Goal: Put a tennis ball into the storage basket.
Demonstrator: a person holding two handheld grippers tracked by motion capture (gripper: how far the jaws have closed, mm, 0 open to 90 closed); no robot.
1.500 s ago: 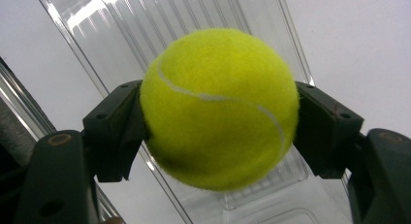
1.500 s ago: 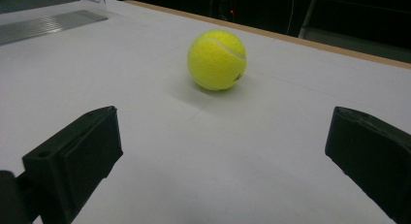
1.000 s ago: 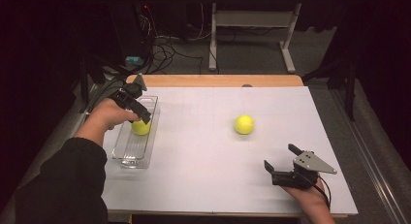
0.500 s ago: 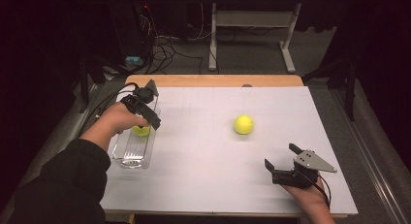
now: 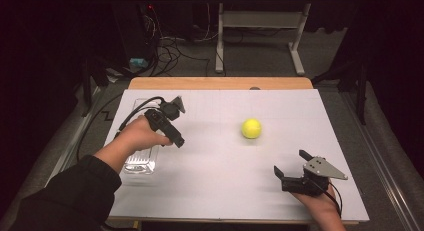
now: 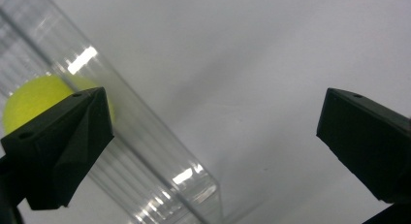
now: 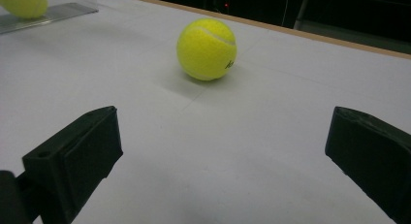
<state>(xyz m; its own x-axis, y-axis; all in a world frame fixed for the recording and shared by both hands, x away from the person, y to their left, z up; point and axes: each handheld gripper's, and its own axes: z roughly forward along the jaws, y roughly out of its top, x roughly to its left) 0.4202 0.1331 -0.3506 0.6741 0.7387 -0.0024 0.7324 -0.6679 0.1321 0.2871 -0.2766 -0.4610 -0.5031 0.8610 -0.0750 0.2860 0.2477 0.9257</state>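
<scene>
My left gripper [image 5: 170, 122] hangs with jaws apart just right of the clear tray [image 5: 140, 163], which holds one tennis ball [image 6: 43, 95]. My right gripper [image 5: 292, 168], also apart, faces the other ball [image 5: 251, 128] mid-table.

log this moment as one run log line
left gripper: open, empty, above clear tray | tray: one tennis ball | right gripper: open, facing second ball
</scene>
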